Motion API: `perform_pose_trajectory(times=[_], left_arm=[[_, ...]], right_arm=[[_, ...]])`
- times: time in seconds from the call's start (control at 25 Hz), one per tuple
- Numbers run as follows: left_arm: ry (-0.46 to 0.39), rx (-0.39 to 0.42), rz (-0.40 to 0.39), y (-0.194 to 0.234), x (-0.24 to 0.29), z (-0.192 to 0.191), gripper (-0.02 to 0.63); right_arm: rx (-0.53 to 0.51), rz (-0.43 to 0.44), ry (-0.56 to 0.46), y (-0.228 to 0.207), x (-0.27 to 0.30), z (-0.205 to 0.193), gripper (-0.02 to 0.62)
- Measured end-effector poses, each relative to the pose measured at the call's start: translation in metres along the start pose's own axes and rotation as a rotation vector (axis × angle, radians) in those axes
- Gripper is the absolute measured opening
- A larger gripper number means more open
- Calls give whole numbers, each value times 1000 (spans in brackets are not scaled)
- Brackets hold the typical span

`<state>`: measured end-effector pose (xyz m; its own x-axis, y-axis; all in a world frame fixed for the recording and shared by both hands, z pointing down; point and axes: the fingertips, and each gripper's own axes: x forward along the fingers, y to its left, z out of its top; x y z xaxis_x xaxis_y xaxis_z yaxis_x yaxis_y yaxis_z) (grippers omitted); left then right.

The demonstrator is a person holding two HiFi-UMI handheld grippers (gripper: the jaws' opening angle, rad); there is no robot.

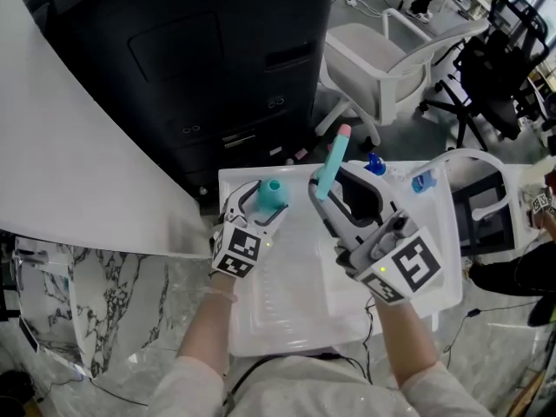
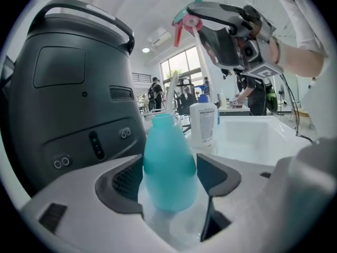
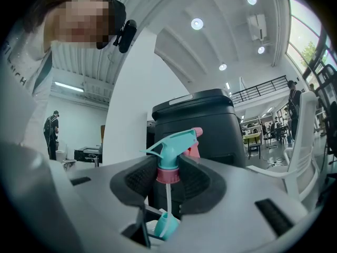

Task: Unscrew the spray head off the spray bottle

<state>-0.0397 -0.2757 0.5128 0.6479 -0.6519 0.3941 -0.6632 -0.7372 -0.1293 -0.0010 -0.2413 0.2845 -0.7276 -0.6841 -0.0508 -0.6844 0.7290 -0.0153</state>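
The teal spray bottle (image 1: pixel 272 194) stands with its neck bare, and my left gripper (image 1: pixel 261 200) is shut on its body. In the left gripper view the bottle (image 2: pixel 168 162) fills the gap between both pads. The teal spray head (image 1: pixel 334 159), with its pink nozzle and pink collar, is off the bottle and held higher, to the right. My right gripper (image 1: pixel 328 181) is shut on that collar. In the right gripper view the spray head (image 3: pixel 171 152) sits upright between the pads, its white dip tube (image 3: pixel 167 194) hanging down toward the bottle's mouth (image 3: pixel 167 225).
Both grippers work over a white plastic tub (image 1: pixel 287 294). A white bottle with a blue cap (image 1: pixel 375 165) stands at the tub's far edge. A large dark grey machine (image 1: pixel 200 59) rises just beyond, and a white office chair (image 1: pixel 382 68) stands to its right.
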Motion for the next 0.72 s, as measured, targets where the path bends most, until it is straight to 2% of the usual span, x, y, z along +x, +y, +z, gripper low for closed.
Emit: perform_pose_trajectory(times=[0.24,0.72], left_arm=[[0,-9,-14,3,-1,11,367],[-33,-22,68,7,-52,36,387]], right_arm=[[30,-16,0,-4,-10,-3,135],[18,-16,23,-3,-21,-10,133]])
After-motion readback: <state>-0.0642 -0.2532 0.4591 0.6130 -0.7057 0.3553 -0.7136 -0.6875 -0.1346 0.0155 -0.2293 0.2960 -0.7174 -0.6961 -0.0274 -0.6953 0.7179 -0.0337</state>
